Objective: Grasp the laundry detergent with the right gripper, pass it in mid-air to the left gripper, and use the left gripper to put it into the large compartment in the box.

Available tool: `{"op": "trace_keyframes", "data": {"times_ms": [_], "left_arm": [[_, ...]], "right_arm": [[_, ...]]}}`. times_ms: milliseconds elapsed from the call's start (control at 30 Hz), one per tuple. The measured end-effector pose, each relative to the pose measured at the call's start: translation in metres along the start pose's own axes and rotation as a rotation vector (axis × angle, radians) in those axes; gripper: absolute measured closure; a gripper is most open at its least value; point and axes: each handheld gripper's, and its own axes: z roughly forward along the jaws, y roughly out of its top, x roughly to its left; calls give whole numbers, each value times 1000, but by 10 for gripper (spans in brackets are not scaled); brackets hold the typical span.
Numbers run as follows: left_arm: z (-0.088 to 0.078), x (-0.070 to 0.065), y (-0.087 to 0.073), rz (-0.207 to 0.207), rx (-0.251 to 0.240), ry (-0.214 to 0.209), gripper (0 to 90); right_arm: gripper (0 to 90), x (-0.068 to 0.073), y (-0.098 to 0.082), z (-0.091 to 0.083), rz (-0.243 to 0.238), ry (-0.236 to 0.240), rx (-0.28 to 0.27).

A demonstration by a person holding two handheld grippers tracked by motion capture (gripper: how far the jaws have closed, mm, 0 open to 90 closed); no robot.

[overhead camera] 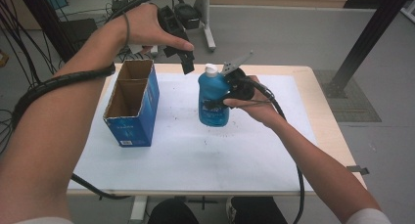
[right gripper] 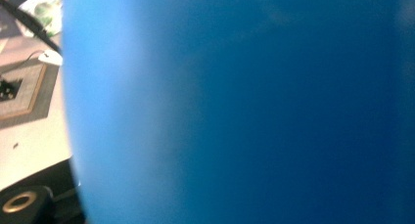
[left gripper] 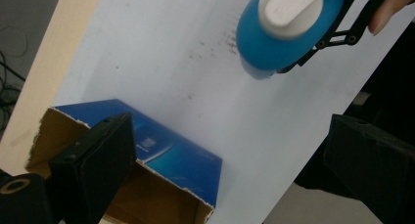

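Clamped tight on the blue bottle (overhead camera: pixel 214 100), the right gripper (overhead camera: pixel 221 98) holds it upright by the body, with its base at or just above the white table cover (overhead camera: pixel 264 150); I cannot tell whether it still touches. The left gripper (overhead camera: pixel 182 52) hangs above the table's far edge, between the bottle and the open blue box (overhead camera: pixel 133 104), with its 2 jaws spread wide and nothing between them.

My worry is the grip: the bottle looks rounded and smooth, held on its side well below the white cap (overhead camera: pixel 211 68), so it could twist or slide in the pads when carried. If it is bound for the box, a low base could catch the torn cardboard rim and tip the box over. The left gripper also sits close enough to be clipped.
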Motion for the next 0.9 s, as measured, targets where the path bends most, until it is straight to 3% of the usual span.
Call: {"op": "trace_keyframes", "data": {"times_ms": [167,267,533,900], "left_arm": [[5,-5,-4,43,23,-20,63],[15,-12,-2,83,52,-37,62],[29,-25,4,170,92,-55,57],[39,-31,7,227,99,-97,54]], "right_arm": [[448,4,7,12,-50,30,-12],[447,11,15,20,-113,59,-27],[447,20,25,31,-163,104,-46],[446,31,37,25,-217,149,-102]]}}
